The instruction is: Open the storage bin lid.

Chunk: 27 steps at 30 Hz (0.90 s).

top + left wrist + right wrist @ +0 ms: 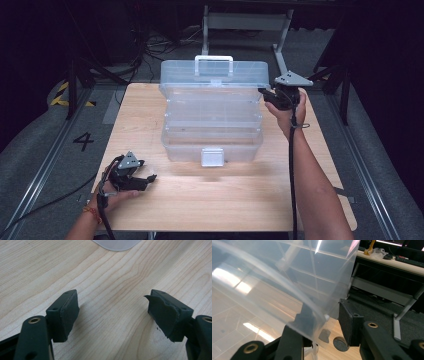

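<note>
Between my right claw's [270,93] jaws sits the right end wall of the clear toolbox lid [215,72], one jaw inside the plastic, the other outside; they look closed to a pinch on that edge, though a slim gap shows beside the outer pad in the right gripper view. From that claw the toolbox [212,135] runs away leftward, its long axis across the tabletop [150,200], lid standing open at the far side. My left claw [142,177] rests spread and empty, well apart from the box, which lies ahead and to its right. Right hand is plainly nearer; I judge the lid swings from there.
</note>
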Each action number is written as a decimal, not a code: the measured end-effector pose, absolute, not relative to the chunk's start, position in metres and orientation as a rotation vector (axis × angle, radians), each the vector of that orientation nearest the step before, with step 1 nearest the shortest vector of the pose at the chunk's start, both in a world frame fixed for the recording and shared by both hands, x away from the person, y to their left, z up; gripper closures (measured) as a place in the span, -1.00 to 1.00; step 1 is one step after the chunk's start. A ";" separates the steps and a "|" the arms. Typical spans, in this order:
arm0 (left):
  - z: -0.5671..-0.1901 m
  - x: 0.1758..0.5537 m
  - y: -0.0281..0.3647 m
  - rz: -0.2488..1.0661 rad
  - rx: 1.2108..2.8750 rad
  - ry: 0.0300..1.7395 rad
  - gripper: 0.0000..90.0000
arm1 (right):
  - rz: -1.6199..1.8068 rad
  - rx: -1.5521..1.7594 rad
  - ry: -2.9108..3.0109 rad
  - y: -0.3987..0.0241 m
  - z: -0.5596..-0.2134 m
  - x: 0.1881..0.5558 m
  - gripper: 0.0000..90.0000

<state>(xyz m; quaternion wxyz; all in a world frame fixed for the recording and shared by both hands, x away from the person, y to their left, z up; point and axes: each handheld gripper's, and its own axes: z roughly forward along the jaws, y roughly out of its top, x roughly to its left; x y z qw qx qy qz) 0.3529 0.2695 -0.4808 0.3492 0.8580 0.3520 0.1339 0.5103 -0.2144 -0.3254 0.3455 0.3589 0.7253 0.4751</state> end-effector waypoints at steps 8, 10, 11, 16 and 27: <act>-0.481 0.353 0.270 0.347 2.223 0.913 -0.44 | 1.256 0.963 1.869 -0.214 -0.322 0.518 0.52; -0.481 0.353 0.269 0.347 2.223 0.914 -0.44 | 1.253 0.963 1.873 -0.214 -0.321 0.520 0.52; -0.481 0.353 0.269 0.347 2.223 0.915 -0.44 | 1.252 0.962 1.873 -0.214 -0.321 0.520 0.52; -0.479 0.353 0.268 0.346 2.223 0.942 -0.41 | 1.257 0.963 1.873 -0.214 -0.321 0.522 0.52; -0.443 0.355 0.257 0.423 2.122 0.862 -0.38 | 1.256 0.960 1.879 -0.215 -0.319 0.524 0.52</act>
